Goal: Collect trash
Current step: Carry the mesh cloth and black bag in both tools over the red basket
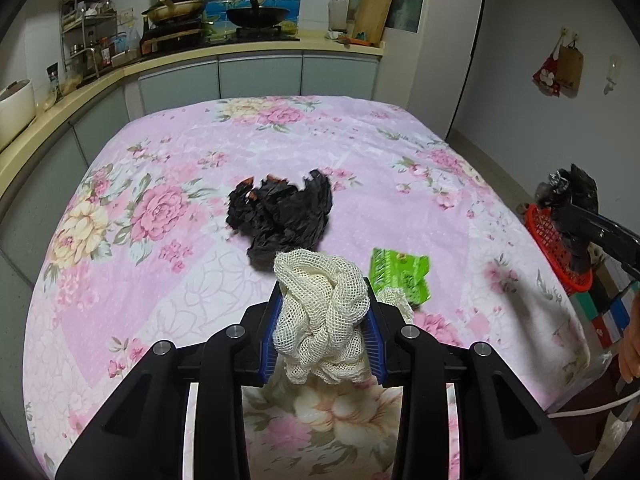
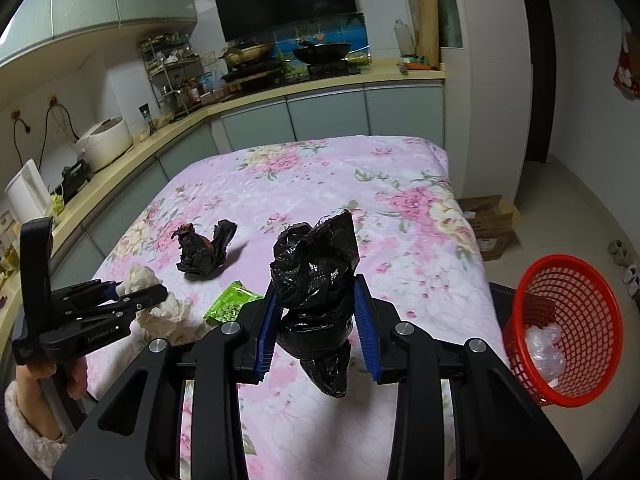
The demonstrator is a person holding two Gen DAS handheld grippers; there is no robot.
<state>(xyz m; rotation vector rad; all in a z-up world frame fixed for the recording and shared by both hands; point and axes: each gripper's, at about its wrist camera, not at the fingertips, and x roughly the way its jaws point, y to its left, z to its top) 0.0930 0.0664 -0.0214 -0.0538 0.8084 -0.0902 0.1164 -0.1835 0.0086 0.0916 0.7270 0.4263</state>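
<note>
Carrying is the step in hand: the right claw (image 2: pixel 316 316) clamps a crumpled black plastic bag (image 2: pixel 316 268) above the floral-covered worktop (image 2: pixel 400 208), and the left claw (image 1: pixel 325 332) pinches a cream mesh net (image 1: pixel 324 312). Next, I judge, the bag must swing right over the red basket (image 2: pixel 568 320) and drop; another black bag (image 1: pixel 280 212) and a green packet (image 1: pixel 400 276), seemingly a snack wrapper, remain.

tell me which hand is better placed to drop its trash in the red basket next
Right. The right gripper holds a black plastic bag nearest the red basket; the left gripper is farther.
</note>
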